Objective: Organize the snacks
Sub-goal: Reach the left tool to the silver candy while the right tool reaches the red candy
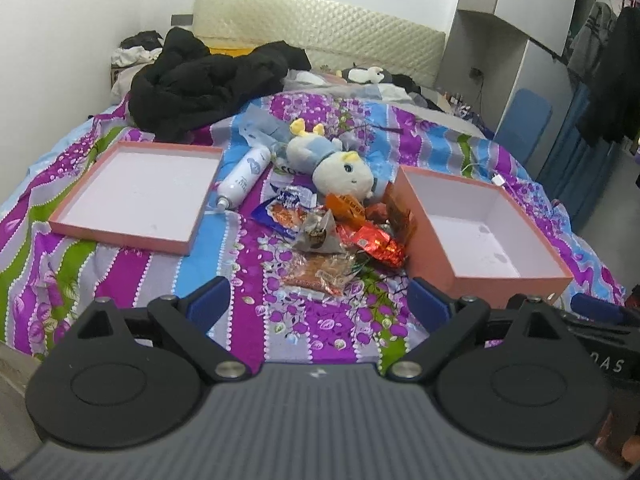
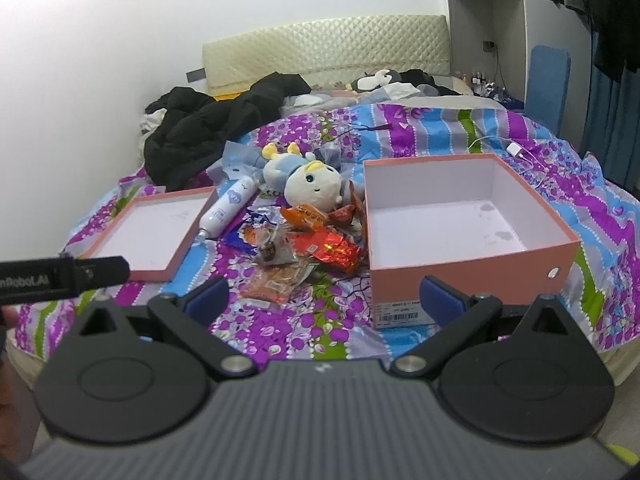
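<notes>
Left gripper [image 1: 319,300], nearest the left wrist camera: jaws spread wide, holding nothing, above the near edge of the bed's floral bedspread [image 1: 320,332]. Right gripper [image 2: 326,298]: jaws likewise spread wide and empty, the right one in front of the near wall of the deep pink box [image 2: 472,276].

Just ahead of and between the left gripper's jaws lies the pile of snack packets [image 1: 340,236]: a clear packet with an orange-brown filling [image 1: 320,274] nearest, a crumpled red foil packet [image 1: 376,246] beyond it to the right, a blue-edged packet [image 1: 280,216] to the left, and an orange packet [image 1: 348,206] further on. None of the snacks is in either box.

Right of the pile, touching or just beside it, stands the deep pink box, open and white inside, with a barcode label [image 2: 404,314] on its near wall. Left of the pile, apart from it, lies the shallow pink lid [image 1: 136,192], inner side up.

Beyond the snacks a plush toy [image 1: 336,164] lies on its side; a white bottle [image 1: 244,178] lies between it and the lid. Further away are a black jacket [image 1: 200,80] and the padded headboard [image 1: 320,24]. A white charger with cable [image 2: 518,150] lies beyond the box.
</notes>
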Available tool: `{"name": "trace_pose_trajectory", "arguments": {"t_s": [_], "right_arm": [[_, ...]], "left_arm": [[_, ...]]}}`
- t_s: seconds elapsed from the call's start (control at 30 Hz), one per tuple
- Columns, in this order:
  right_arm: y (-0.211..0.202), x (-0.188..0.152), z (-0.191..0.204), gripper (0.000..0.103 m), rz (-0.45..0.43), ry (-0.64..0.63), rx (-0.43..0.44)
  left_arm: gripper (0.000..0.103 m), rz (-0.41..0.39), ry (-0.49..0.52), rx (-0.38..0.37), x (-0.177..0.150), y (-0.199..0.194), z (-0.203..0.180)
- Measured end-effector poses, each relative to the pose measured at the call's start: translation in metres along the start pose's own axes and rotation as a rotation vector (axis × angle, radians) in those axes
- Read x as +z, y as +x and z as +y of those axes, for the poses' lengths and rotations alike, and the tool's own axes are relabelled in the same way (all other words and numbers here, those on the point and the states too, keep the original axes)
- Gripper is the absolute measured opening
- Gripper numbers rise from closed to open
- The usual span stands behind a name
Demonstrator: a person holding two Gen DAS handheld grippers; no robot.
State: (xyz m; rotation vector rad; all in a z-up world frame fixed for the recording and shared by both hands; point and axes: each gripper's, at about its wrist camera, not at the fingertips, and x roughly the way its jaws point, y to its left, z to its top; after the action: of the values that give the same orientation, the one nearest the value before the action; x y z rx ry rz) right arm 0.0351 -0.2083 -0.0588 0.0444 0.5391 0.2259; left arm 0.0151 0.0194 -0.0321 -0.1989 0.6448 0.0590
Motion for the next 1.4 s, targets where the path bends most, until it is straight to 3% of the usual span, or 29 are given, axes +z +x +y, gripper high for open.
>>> {"name": "trace_pose_trajectory", "arguments": {"t_s": [0.4, 0.83, 1.07, 1.33, 1.4], "right_arm": [[0.015, -0.007, 0.001, 0.103, 0.029, 0.007, 0.013], [0.067, -0.011, 0.004, 0.103, 0.057, -0.041, -0.004], [0.099, -0.009, 0.013, 0.102, 0.046, -0.129, 0.001], [0.133, -0.005, 0.038, 0.1, 0.023, -0.314, 0.049], [0.144, -0.006, 0.045, 0.096, 0.015, -0.384, 0.054]], "left_arm": [[0.097, 0.042, -0.024, -0.002, -0.006, 0.022, 0.015], [0.097, 0.104, -0.032, 0.021, 0.002, 0.089, 0.035], [0.097, 0.139, -0.061, 0.051, 0.005, 0.137, 0.055], [0.097, 0.162, -0.046, 0.046, 0.013, 0.187, 0.06], [0.097, 0.156, -0.04, 0.042, 0.017, 0.2, 0.06]]}}
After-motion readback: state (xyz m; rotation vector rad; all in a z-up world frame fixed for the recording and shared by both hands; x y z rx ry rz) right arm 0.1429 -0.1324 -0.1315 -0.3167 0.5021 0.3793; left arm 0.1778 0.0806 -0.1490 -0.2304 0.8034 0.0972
